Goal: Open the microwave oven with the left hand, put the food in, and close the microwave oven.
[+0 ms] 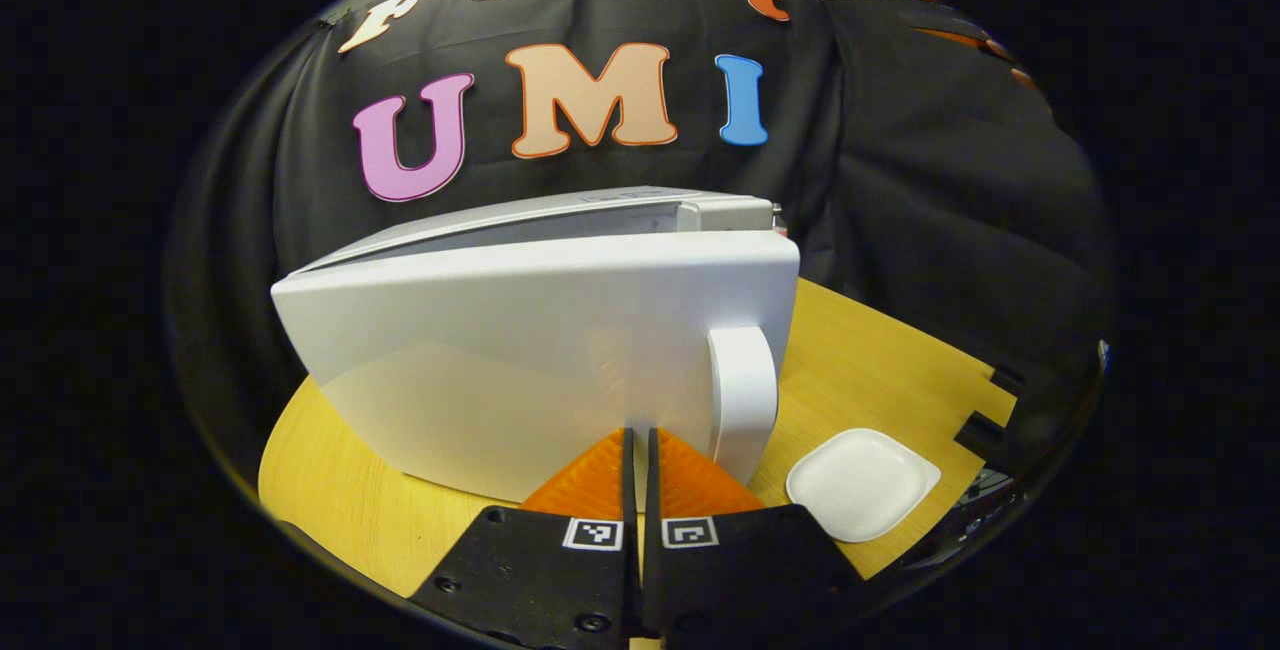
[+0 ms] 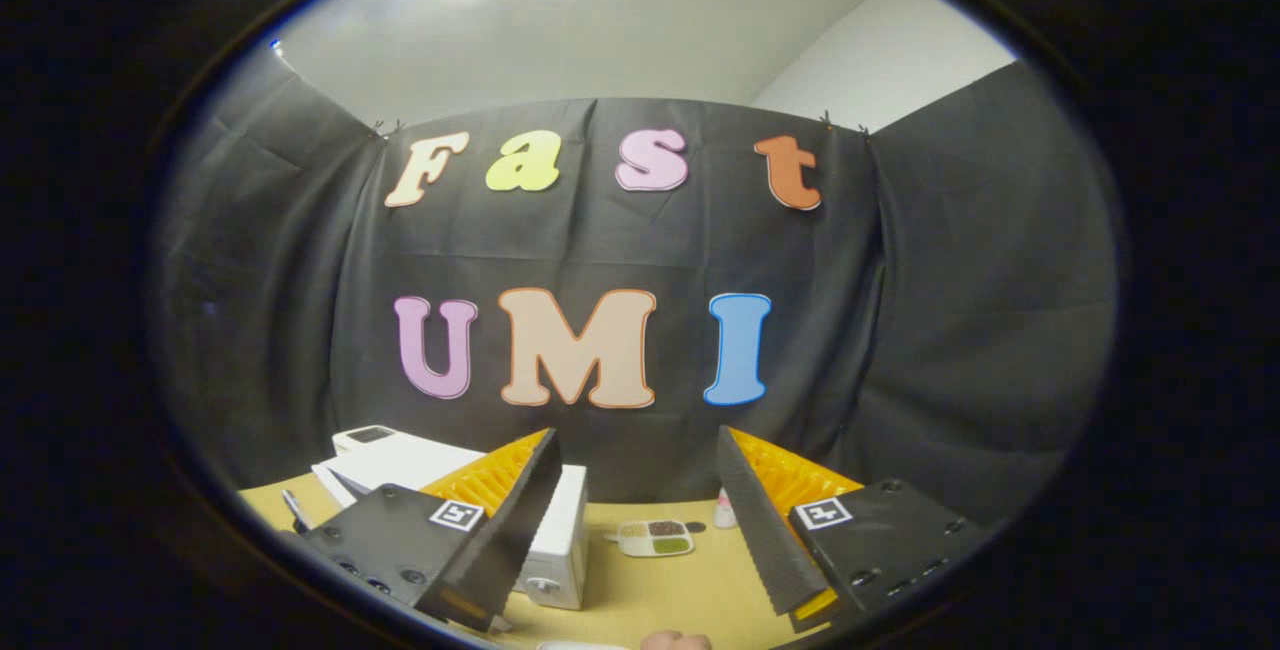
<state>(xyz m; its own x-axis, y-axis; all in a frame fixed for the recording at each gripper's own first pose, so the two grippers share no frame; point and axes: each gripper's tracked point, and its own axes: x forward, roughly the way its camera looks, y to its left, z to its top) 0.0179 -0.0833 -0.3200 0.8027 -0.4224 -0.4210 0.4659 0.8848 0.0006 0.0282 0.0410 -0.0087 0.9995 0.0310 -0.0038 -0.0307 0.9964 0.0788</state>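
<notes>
The white microwave [image 1: 520, 350] stands on the wooden table [image 1: 880, 360], close in front of me in the left gripper view. Its door faces me with a white handle [image 1: 745, 400] at the right edge, and the door's top seems to stand slightly off the body. My left gripper [image 1: 640, 433] is shut with nothing held, its tips at the door face just left of the handle. My right gripper [image 2: 636, 430] is open and raised, with nothing between its fingers. Past it a small divided dish of food [image 2: 655, 537] lies on the table, right of the microwave [image 2: 555, 540].
An empty white square plate [image 1: 862, 485] lies on the table right of the microwave handle. A small pink and white object [image 2: 722, 510] stands near the divided dish. Part of a hand [image 2: 675, 641] shows at the bottom edge of the right gripper view. Black cloth walls surround the table.
</notes>
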